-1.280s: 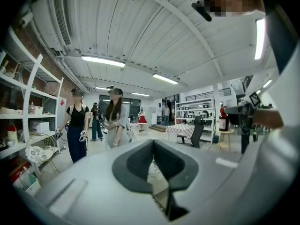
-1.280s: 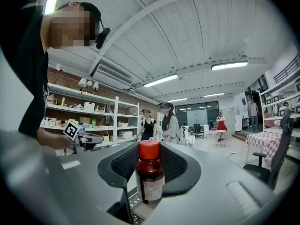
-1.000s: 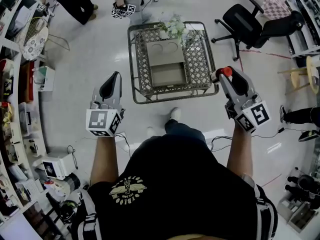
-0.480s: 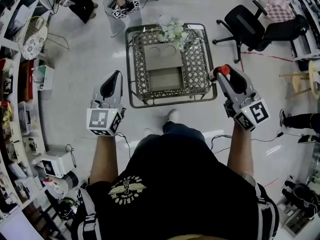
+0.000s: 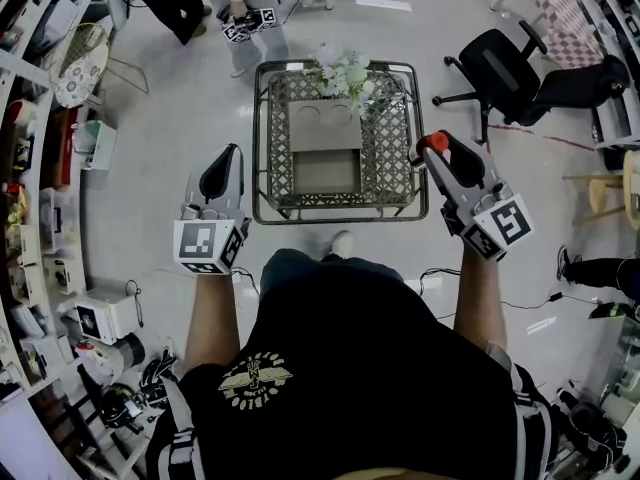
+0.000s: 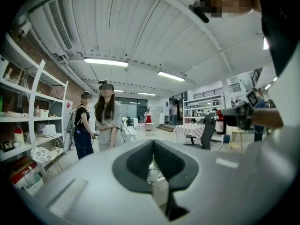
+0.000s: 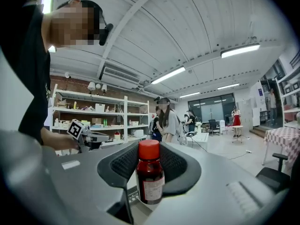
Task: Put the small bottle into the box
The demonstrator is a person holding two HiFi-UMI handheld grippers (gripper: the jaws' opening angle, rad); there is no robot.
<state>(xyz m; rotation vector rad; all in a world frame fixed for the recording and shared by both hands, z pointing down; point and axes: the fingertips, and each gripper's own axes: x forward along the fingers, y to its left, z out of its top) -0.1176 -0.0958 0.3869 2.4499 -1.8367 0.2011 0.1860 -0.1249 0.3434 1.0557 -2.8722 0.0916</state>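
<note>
My right gripper [image 5: 434, 148] is shut on a small dark-red bottle [image 7: 149, 177] with a red cap [image 5: 433, 142]; the bottle stands upright between the jaws. It hangs just off the right edge of a wire lattice table [image 5: 392, 158]. An open cardboard box [image 5: 325, 153] sits in the middle of that table, flap folded back. My left gripper [image 5: 224, 160] hovers left of the table. Its jaws are together with only a thin slit and nothing between them [image 6: 153, 165].
White flowers [image 5: 346, 70] stand at the table's far edge, behind the box. A black office chair [image 5: 497, 68] is to the right. Cluttered shelves [image 5: 45, 168] line the left wall. Other people [image 5: 245, 8] stand beyond the table, and cables [image 5: 520, 303] trail on the floor.
The table has slid slightly lower in the head view, so it lies a little nearer. My right gripper with the bottle has drifted slightly towards the table's edge. The left gripper holds its place.
</note>
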